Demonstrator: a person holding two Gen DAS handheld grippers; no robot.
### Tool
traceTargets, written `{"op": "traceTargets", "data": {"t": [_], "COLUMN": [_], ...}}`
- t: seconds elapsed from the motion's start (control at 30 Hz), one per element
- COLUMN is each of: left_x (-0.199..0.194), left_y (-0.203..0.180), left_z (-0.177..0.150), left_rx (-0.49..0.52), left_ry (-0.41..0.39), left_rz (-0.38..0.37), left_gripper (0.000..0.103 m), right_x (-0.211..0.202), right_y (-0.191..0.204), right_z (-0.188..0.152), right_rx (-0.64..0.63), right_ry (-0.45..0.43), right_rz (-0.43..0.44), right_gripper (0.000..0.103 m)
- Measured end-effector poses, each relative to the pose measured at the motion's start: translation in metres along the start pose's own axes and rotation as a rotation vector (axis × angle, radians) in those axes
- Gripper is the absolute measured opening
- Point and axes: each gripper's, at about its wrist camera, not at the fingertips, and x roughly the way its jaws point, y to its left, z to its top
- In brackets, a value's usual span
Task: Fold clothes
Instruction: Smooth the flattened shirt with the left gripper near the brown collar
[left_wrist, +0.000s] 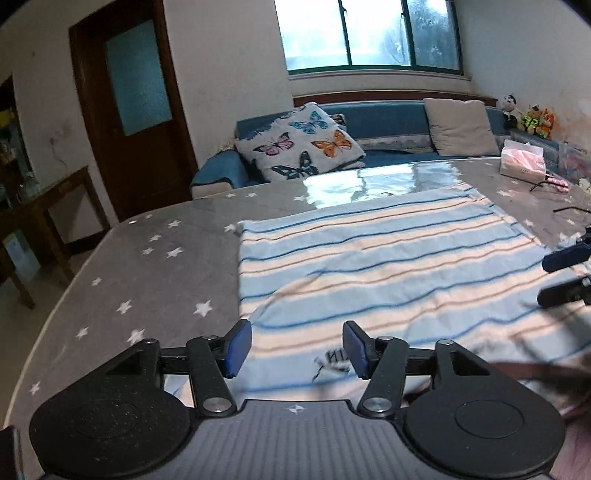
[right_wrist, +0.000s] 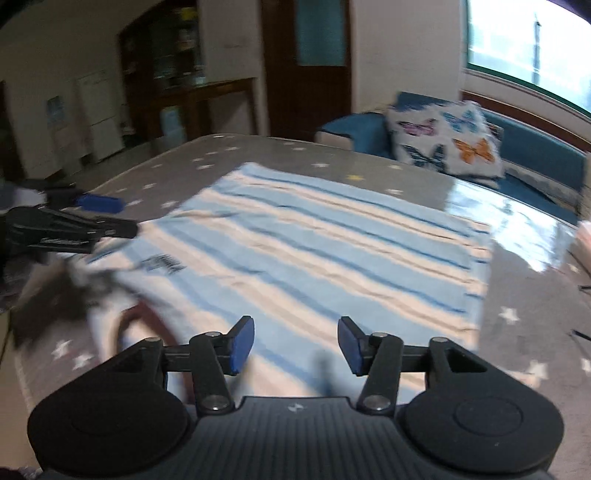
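Home living room: sofa (left_wrist: 388, 122), butterfly cushion (left_wrist: 299, 142)

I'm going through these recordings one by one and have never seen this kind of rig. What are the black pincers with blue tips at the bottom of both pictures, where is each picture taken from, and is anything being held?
There is no robot here: a person holds a two-finger gripper in each hand, and each gripper carries a wide-angle camera looking forward along its fingers. One picture comes from the left gripper, the other from the right gripper; each also shows at the edge of the other's view. On the grey star-patterned table cover lies a blue and white striped garment, spread out mostly flat, with something dark and blurred at its near end. A tissue pack sits at the far right. Both grippers are open above the garment, with nothing between the blue pads. Nothing is held.
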Motion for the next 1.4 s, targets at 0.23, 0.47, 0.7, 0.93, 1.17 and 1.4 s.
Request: {"op": "traceTargets", "data": {"t": [0.23, 0.47, 0.7, 0.93, 1.17, 1.4], "left_x": [-0.01, -0.018, -0.019, -0.014, -0.022, -0.022], "left_y": [0.025, 0.052, 0.07, 0.08, 0.076, 0.048], "left_z": [-0.03, -0.048, -0.053, -0.061, -0.055, -0.037], "left_rx": [-0.066, -0.131, -0.16, -0.179, -0.173, -0.112], "left_ry": [0.026, 0.039, 0.039, 0.062, 0.036, -0.003], "left_rz": [0.097, 0.132, 0.147, 0.173, 0.176, 0.124], "left_gripper": [0.064, 0.069, 0.072, 0.076, 0.079, 0.081], "right_x": [0.008, 0.031, 0.055, 0.042, 0.026, 0.011], "right_y": [0.063, 0.101, 0.106, 0.116, 0.145, 0.141], "right_z": [-0.006, -0.01, -0.006, -0.012, -0.027, -0.037], "right_rx": [-0.138, -0.148, -0.059, -0.049, -0.198, -0.213], "right_ry": [-0.012, 0.076, 0.077, 0.047, 0.062, 0.045], "right_rz": [0.161, 0.347, 0.377, 0.501, 0.561, 0.537], "right_gripper": [0.054, 0.054, 0.054, 0.055, 0.064, 0.064]}}
